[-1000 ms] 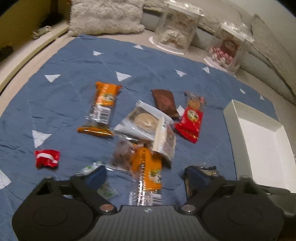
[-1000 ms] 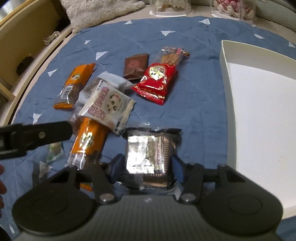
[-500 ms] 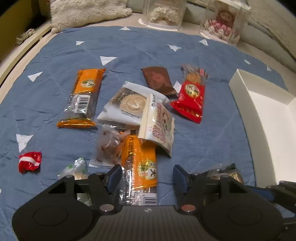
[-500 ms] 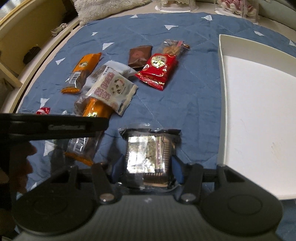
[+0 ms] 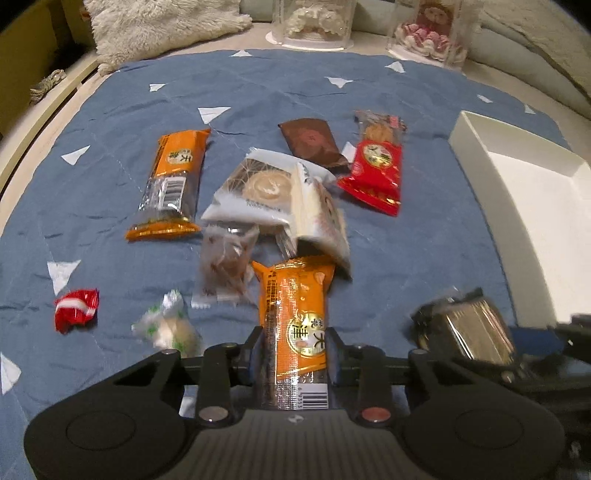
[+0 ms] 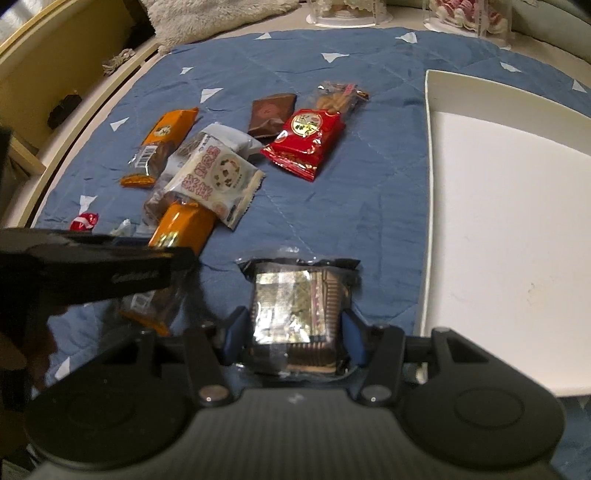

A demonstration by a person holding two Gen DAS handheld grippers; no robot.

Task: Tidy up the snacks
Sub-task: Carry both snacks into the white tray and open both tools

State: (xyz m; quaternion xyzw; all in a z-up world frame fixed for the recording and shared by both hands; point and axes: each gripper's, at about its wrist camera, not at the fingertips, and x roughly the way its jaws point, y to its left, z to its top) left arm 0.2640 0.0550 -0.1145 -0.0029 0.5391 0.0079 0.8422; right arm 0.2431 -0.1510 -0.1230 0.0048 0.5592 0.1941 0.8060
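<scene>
My left gripper (image 5: 294,356) is shut on an orange snack bar (image 5: 295,314) near the front of the blue mat (image 5: 258,92). My right gripper (image 6: 293,334) is shut on a dark foil-wrapped cracker pack (image 6: 295,306), held just left of the white box (image 6: 498,221). That pack also shows in the left wrist view (image 5: 469,325). On the mat lie a second orange bar (image 5: 173,184), a white cookie pack (image 5: 258,188), a white biscuit pack (image 6: 218,181), a brown packet (image 5: 312,142) and a red packet (image 5: 376,170).
A clear brown-candy bag (image 5: 225,266), a green-white candy (image 5: 166,325) and a red candy (image 5: 75,310) lie front left. Two clear display cases (image 5: 314,22) and a shaggy cushion (image 5: 159,26) stand behind the mat. A wooden ledge (image 6: 55,92) runs along the left.
My left gripper moved forward over the orange snack bar and closed on it. My right gripper kept hold of the cracker pack and shifted slightly toward the white box.
</scene>
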